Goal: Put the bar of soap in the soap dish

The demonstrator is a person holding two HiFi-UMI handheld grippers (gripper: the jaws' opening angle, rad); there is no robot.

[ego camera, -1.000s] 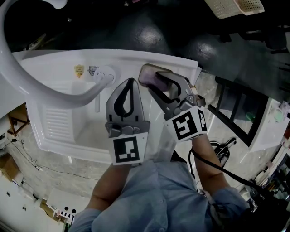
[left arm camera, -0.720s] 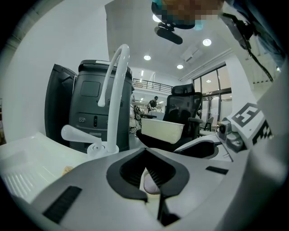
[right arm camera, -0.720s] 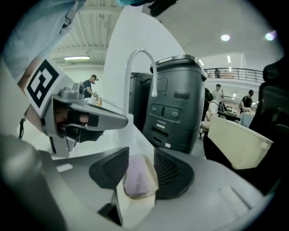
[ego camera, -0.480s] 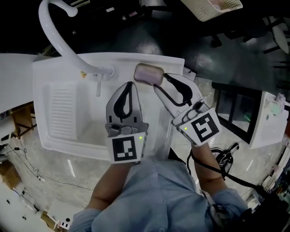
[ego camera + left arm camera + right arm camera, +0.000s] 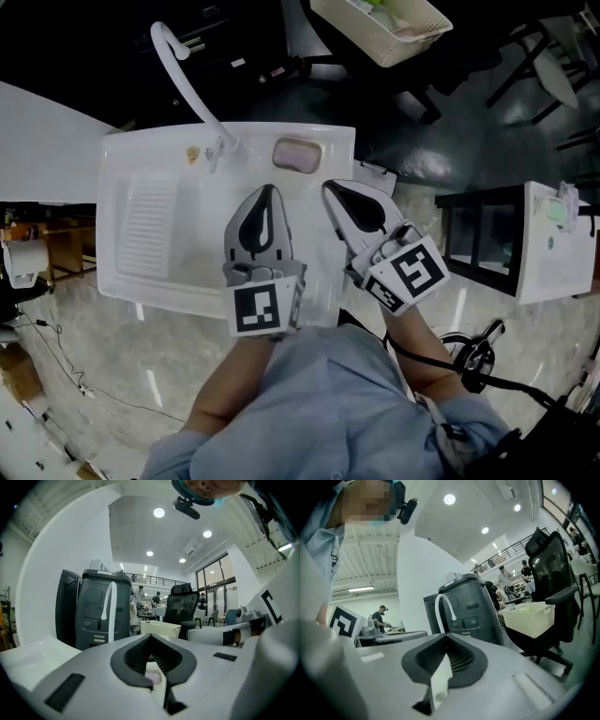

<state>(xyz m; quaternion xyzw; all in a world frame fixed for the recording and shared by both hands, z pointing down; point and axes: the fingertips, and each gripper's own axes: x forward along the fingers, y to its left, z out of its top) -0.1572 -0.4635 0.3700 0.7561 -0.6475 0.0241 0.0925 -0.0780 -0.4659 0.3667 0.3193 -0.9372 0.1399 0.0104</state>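
The soap (image 5: 296, 155) is seen lying in the dish (image 5: 319, 161), on the back edge of the sink (image 5: 202, 234), so the placing is judged to be done. What is left is a clean withdrawal.

The right tool (image 5: 331, 187) is clenched and empty. Its jaws have just been closed, and nothing is caught between them. The left tool (image 5: 267, 190) is clenched too, with nothing held. Both are held above the sink, side by side and apart from the dish. The soap is at 12 o'clock from the left tool and at 11 o'clock from the right one.

For the step to be done well, both tools should be drawn back toward 6 o'clock, away from the dish, so that the bar is not pushed out again. No sideways sweep toward 10 o'clock should be made, because the faucet (image 5: 183, 70) rises there beside the dish. The jaws are better kept closed during the retreat, as closed jaws are less likely to catch on the rim.

One check is advised before the work is ended: the bar should sit fully inside the dish, not over its edge. From the head view it seems so, but the far edge is too small to be judged with certainty.
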